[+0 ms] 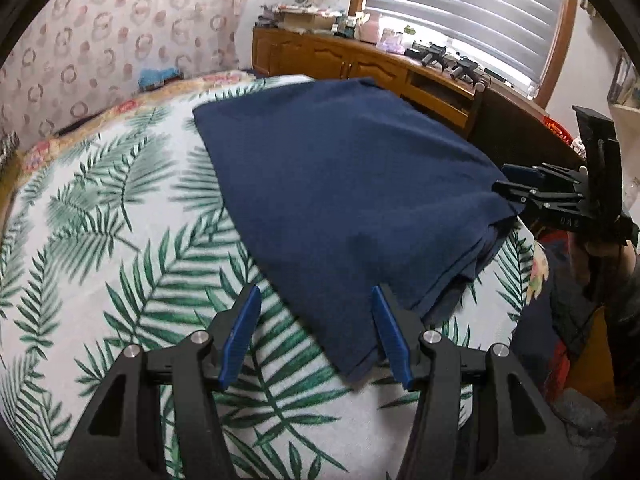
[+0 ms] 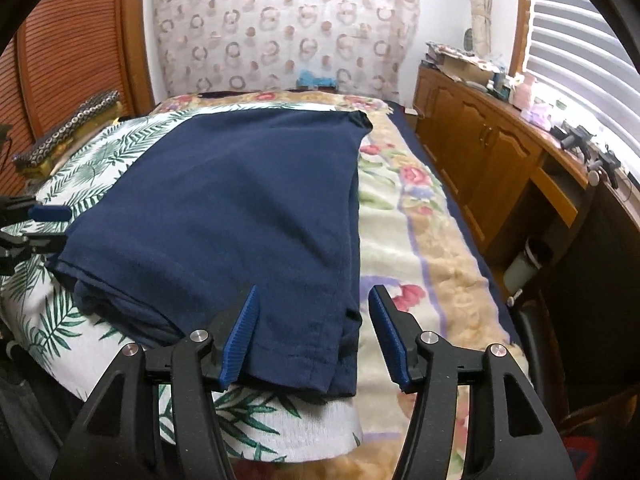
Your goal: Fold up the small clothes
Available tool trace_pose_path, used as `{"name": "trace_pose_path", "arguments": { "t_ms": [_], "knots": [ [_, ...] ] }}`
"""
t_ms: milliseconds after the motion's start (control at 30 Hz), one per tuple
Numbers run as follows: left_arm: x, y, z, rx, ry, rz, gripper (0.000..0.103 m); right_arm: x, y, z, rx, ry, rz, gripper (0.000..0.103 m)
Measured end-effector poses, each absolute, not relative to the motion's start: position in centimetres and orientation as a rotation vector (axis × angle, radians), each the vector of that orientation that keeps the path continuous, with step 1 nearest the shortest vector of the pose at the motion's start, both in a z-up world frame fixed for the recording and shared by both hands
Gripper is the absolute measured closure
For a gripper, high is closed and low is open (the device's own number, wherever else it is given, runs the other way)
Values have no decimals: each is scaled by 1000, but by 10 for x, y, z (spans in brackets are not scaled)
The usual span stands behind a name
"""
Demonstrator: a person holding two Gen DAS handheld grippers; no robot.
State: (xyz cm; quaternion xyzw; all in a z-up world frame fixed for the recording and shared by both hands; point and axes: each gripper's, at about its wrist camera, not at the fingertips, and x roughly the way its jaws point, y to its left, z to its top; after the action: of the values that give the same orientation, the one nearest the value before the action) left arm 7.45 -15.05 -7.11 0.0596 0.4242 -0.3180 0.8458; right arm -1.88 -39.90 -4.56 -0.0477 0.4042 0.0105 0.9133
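A navy blue garment lies folded flat on a white sheet with green palm leaves. My left gripper hovers open over the garment's near left corner; the hem corner lies between the blue pads without being pinched. Seen from the right wrist, the same garment spreads ahead, and my right gripper stands open over its near right corner, pads apart from the cloth. The right gripper also shows at the garment's right edge, and the left gripper at its left edge.
The palm sheet rests on a floral blanket covering the bed. A wooden cabinet with clutter on top runs along the window side. A patterned curtain hangs behind the bed. A dotted cushion lies at the far left.
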Motion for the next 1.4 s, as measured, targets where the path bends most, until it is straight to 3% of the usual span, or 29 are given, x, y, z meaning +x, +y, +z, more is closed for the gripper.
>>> {"name": "trace_pose_path", "arguments": {
  "t_ms": [267, 367, 433, 500, 600, 800, 967, 1400],
  "knots": [
    [60, -152, -76, 97, 925, -719, 46, -21, -392, -37, -86, 798, 44, 44],
    [56, -153, -75, 78, 923, -751, 49, -20, -386, -32, -78, 780, 59, 37],
    [54, -155, -75, 82, 927, -758, 73, -20, -381, -30, -71, 775, 87, 35],
    [55, -155, -71, 87, 917, -744, 88, -20, -374, -31, -83, 775, 110, 35],
    [60, -151, -56, 34, 889, -772, 97, -21, -363, -34, -88, 774, 168, 35],
    [63, -155, -22, 51, 784, -775, 98, -25, -343, -43, -133, 800, 253, 34],
    [72, -160, -4, 48, 739, -779, 98, -27, -337, -52, -178, 830, 285, 26],
    [89, -166, -2, 36, 734, -761, 98, -21, -335, -67, -261, 883, 332, 20]
  ]
}}
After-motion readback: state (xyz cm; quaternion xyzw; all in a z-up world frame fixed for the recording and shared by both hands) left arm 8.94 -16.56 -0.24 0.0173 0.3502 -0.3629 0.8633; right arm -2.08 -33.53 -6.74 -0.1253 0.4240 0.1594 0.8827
